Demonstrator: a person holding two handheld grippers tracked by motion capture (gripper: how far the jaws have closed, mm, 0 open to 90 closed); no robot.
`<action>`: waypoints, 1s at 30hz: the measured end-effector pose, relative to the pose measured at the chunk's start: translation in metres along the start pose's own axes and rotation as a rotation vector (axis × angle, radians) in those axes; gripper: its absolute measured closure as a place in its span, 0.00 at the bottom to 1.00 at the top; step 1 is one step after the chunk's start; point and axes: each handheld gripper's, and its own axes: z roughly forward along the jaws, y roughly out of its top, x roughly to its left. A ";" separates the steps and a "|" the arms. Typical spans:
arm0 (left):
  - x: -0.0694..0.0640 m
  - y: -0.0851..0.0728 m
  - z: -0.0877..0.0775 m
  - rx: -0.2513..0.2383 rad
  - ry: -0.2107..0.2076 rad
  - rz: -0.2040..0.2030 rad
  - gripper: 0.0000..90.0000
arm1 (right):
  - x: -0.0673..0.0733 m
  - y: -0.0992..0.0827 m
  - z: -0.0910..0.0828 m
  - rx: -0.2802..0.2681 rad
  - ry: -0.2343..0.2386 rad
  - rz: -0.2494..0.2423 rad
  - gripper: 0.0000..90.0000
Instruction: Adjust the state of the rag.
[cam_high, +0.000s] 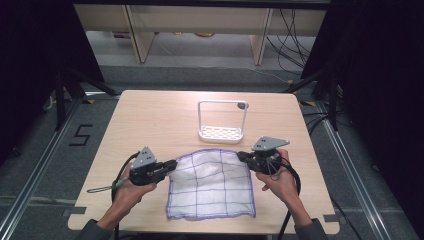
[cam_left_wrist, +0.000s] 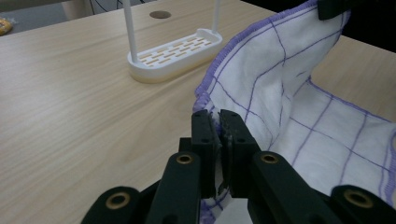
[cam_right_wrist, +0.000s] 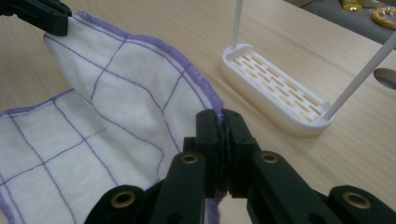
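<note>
The wooden table (cam_high: 150, 120) carries a white cloth with purple grid lines (cam_high: 212, 185), lying just on the person's side of the white slotted rack (cam_high: 221, 121). From the high view the cloth's near edge rests flat while its two far corners are raised off the wood. The left gripper (cam_high: 172, 165) has its jaws clamped on the far left corner; the left gripper view shows the purple hem (cam_left_wrist: 210, 95) pinched between them. The right gripper (cam_high: 241, 156) is clamped likewise on the far right corner, nearest the rack; the right gripper view shows the rack's thin upright posts (cam_right_wrist: 237, 22).
</note>
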 end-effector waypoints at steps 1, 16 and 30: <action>-0.003 -0.002 -0.001 0.001 -0.012 0.006 0.94 | 0.002 -0.002 -0.002 0.000 0.015 0.003 0.96; -0.035 -0.036 -0.015 0.068 -0.078 0.035 0.93 | 0.029 -0.045 -0.026 0.039 0.050 0.010 0.95; -0.053 -0.064 -0.020 0.186 -0.119 0.092 0.91 | 0.047 -0.073 -0.028 0.125 0.083 -0.008 0.94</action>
